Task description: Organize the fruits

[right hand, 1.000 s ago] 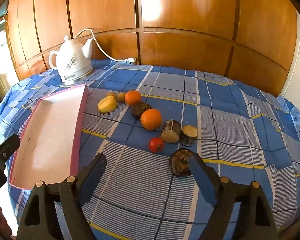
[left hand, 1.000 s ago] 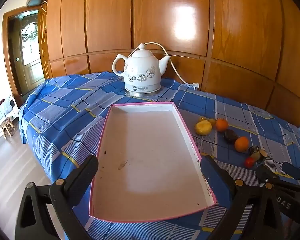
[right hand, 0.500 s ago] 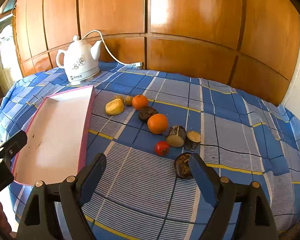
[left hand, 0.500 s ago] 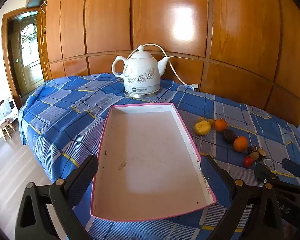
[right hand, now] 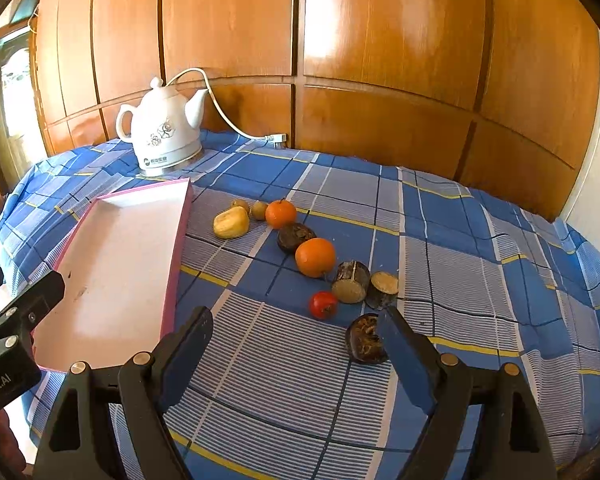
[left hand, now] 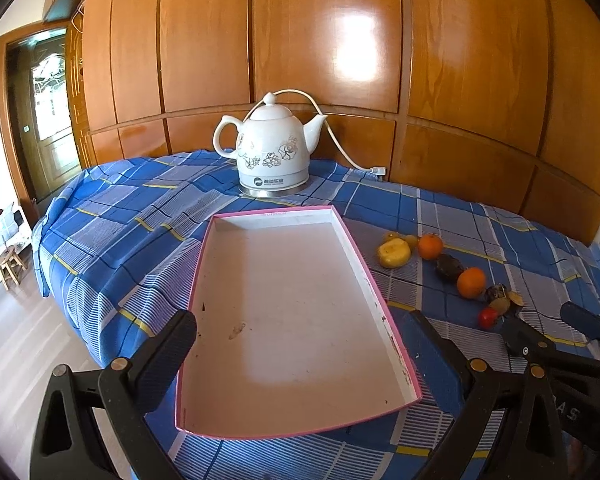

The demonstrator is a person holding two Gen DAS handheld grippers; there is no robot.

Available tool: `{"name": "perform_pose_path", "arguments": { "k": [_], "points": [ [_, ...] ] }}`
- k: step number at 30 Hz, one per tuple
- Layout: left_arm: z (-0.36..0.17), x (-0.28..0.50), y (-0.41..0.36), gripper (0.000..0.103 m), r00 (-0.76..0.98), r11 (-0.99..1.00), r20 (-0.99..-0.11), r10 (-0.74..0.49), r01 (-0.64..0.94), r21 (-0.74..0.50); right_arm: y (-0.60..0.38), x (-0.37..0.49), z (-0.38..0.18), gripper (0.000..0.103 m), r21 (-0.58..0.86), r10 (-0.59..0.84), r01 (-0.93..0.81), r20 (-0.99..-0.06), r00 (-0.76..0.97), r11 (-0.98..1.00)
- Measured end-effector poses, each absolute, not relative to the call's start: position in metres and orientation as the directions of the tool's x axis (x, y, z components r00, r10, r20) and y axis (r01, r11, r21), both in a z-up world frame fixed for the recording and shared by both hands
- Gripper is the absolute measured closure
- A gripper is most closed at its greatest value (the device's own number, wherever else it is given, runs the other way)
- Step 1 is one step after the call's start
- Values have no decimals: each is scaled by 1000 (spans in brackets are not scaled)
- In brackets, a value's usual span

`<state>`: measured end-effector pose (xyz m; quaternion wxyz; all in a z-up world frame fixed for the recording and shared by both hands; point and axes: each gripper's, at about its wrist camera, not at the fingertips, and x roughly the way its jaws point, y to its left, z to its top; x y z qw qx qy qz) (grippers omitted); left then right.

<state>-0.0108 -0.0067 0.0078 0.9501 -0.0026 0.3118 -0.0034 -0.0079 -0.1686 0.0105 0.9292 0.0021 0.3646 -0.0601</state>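
Note:
A shallow pink-rimmed white tray [left hand: 278,213] [right hand: 180,232] lies empty on the blue checked tablecloth. To its right runs a line of fruit: a yellow fruit [right hand: 231,222] [left hand: 394,253], two oranges [right hand: 281,213] [right hand: 315,257], a dark round fruit [right hand: 294,236], a small red fruit [right hand: 323,305] [left hand: 488,317] and several dark cut pieces [right hand: 351,282] [right hand: 365,339]. My left gripper [left hand: 300,344] hangs open above the tray's near half. My right gripper [right hand: 296,340] is open over bare cloth, its right finger beside the nearest dark piece.
A white flowered electric kettle [left hand: 271,152] [right hand: 165,134] stands behind the tray, its cord running to a plug by the wooden panelled wall. The table's left edge drops to the floor, where a small stool [left hand: 9,266] stands. A door is at far left.
Both grippers have drawn back and risen a little, so tray and fruit look smaller and farther off. Both stay open and nothing on the table has moved.

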Motion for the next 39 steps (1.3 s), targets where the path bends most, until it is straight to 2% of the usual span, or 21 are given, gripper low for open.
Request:
{"name": "perform_pose_path", "arguments": {
  "k": [39],
  "points": [
    [4, -9, -16, 0, 785, 999, -618, -40, 40, -13, -177, -7, 12, 17, -24, -111, 129, -675, 729, 991]
  ]
}}
